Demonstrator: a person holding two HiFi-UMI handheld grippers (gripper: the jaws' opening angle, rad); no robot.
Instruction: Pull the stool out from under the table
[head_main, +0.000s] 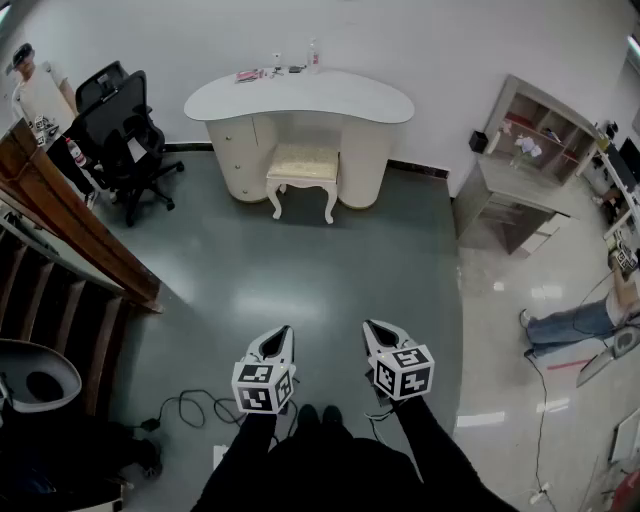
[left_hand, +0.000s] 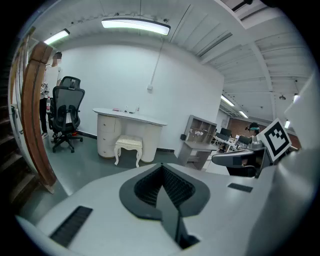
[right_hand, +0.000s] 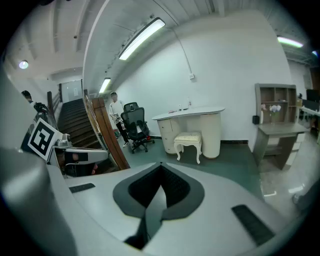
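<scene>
A cream stool (head_main: 302, 170) with a cushioned top and curved legs stands half under the white kidney-shaped dressing table (head_main: 300, 98) against the far wall. It also shows small and distant as the stool (left_hand: 128, 147) in the left gripper view and the stool (right_hand: 189, 142) in the right gripper view. My left gripper (head_main: 284, 331) and right gripper (head_main: 369, 325) hang side by side over the green floor, well short of the stool. Both are shut with nothing between the jaws.
A black office chair (head_main: 122, 135) stands left of the table, beside a wooden stair rail (head_main: 70, 225). A grey shelf desk (head_main: 520, 180) is at the right. Cables (head_main: 190, 410) lie on the floor near my feet. A person's legs (head_main: 575, 322) lie at the right.
</scene>
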